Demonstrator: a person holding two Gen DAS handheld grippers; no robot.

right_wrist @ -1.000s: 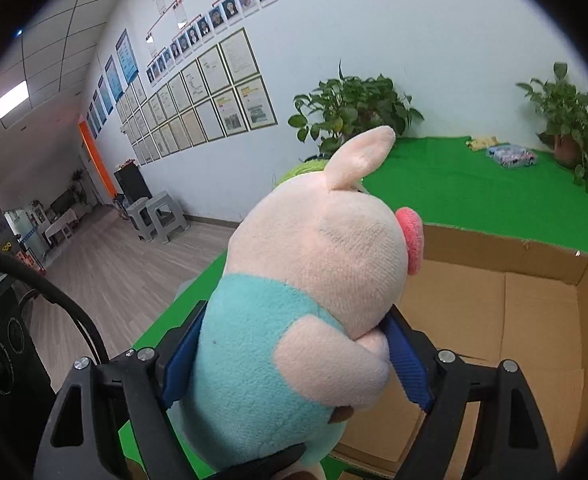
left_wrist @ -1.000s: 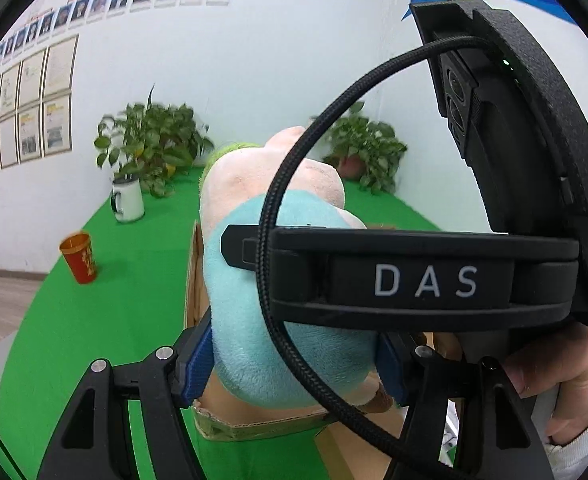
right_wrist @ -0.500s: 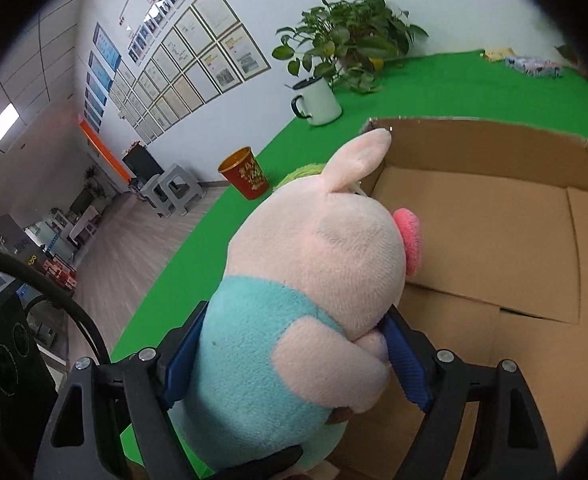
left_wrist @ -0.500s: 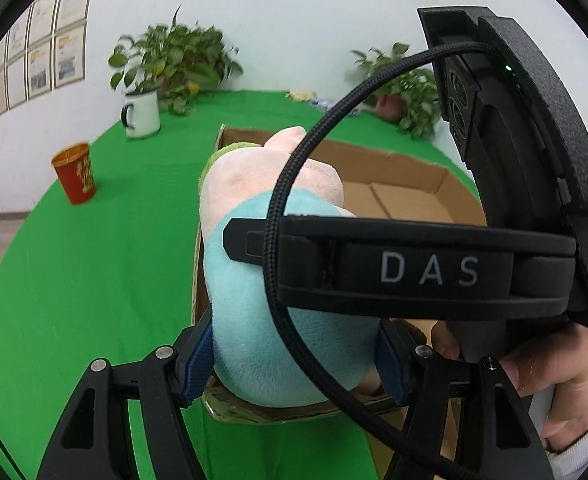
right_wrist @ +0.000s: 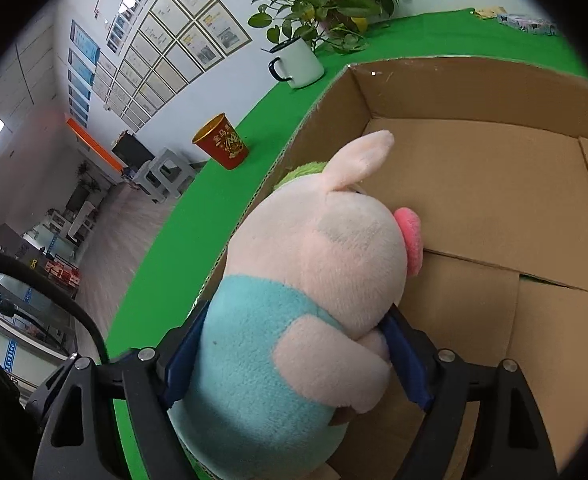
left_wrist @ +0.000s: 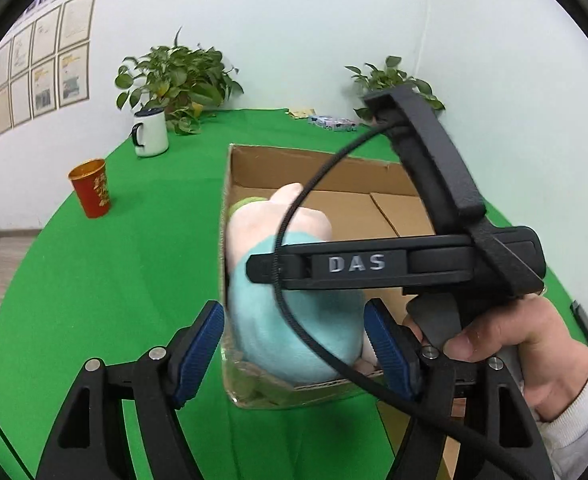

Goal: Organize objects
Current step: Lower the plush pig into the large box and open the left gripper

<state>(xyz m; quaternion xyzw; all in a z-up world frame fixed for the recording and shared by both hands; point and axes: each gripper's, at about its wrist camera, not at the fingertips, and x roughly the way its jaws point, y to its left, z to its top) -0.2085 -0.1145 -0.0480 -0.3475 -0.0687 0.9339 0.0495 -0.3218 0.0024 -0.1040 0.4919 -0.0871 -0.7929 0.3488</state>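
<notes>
we see a green desk (left_wrist: 94,280) carrying an open cardboard box (left_wrist: 294,168), a red cup (left_wrist: 90,188) near its left edge, a white mug (left_wrist: 150,132) by a potted plant (left_wrist: 178,80), and small packets (left_wrist: 333,122) at the back.

An office: framed certificates (right_wrist: 182,60) and staff portraits (right_wrist: 134,12) line the white wall at ten o'clock, potted plants (left_wrist: 178,80) at twelve, a corridor beyond the green-covered table (left_wrist: 94,280).
</notes>
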